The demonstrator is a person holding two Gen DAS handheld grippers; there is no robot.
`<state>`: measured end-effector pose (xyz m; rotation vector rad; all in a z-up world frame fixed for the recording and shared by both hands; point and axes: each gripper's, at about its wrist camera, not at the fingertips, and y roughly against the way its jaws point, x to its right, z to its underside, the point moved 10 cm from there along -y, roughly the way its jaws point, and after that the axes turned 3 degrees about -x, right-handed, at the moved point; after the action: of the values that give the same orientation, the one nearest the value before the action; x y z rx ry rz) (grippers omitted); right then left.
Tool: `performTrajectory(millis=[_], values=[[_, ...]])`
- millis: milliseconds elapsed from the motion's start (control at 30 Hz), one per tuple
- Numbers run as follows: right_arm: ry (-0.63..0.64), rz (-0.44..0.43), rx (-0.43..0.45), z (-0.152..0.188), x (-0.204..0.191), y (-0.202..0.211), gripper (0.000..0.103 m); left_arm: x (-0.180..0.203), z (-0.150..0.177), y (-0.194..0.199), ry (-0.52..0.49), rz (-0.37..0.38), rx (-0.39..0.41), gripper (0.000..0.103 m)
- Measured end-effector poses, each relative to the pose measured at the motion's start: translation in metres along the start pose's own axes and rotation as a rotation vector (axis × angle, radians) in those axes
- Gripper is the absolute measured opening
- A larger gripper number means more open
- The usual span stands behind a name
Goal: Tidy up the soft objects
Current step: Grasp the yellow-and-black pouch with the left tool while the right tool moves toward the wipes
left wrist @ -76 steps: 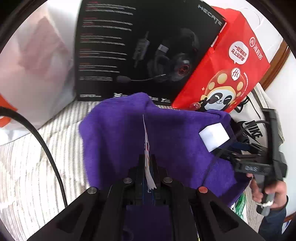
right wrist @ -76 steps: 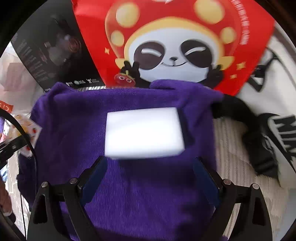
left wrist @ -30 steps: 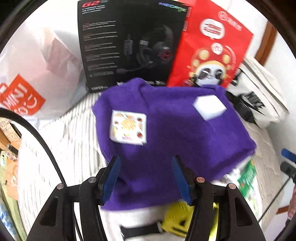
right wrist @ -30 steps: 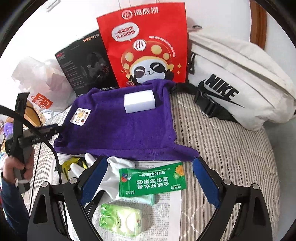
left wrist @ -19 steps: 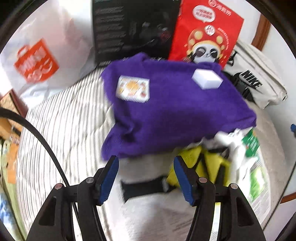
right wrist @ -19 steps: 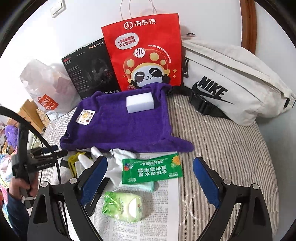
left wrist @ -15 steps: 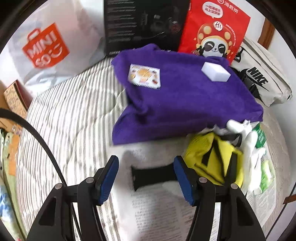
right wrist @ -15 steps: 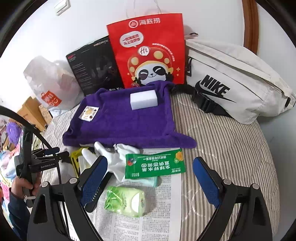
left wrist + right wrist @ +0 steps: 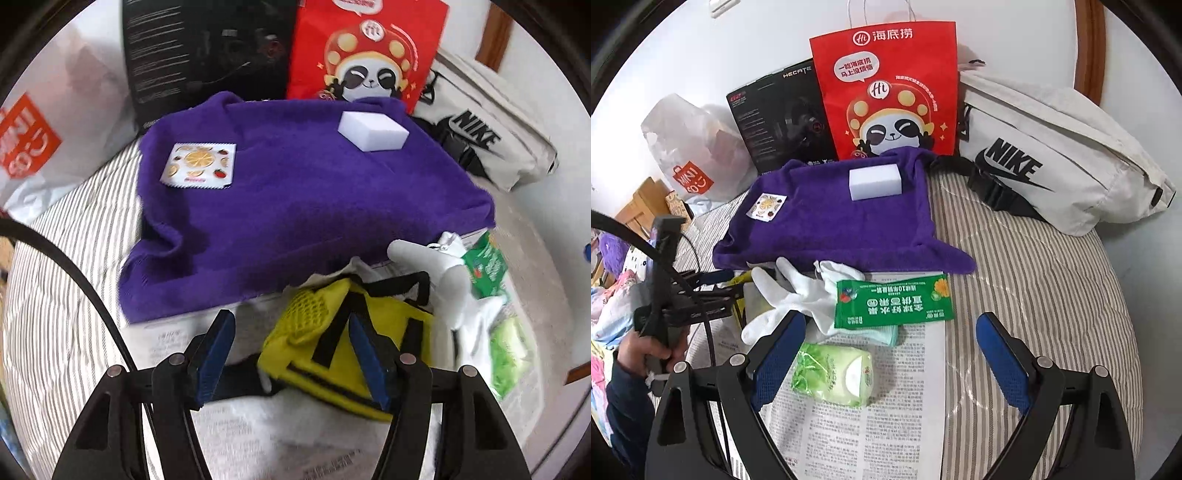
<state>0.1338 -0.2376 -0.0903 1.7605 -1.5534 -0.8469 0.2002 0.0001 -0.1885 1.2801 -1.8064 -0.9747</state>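
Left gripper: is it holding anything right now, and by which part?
Nothing is held. The left gripper is open above the yellow mesh pouch, and the right gripper is open too.

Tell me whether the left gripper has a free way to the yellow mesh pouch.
Probably yes. The left gripper is open right above the yellow mesh pouch, nothing between them; only the white glove overlaps the pouch's far side.

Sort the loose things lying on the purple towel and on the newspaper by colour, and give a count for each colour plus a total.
White: 3 – sponge block, fruit-print sachet, glove
Green: 2 – flat packet, wipes pack
Yellow: 1 – mesh pouch
Total: 6
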Motion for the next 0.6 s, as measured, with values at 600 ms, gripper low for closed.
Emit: performTrajectory(millis=[600], values=[[-0.004,-0.007,-0.069,0.014,0.001,-0.045,0.093,-0.023,0.016,0.028,0.059,0.045,0.067,0.022]])
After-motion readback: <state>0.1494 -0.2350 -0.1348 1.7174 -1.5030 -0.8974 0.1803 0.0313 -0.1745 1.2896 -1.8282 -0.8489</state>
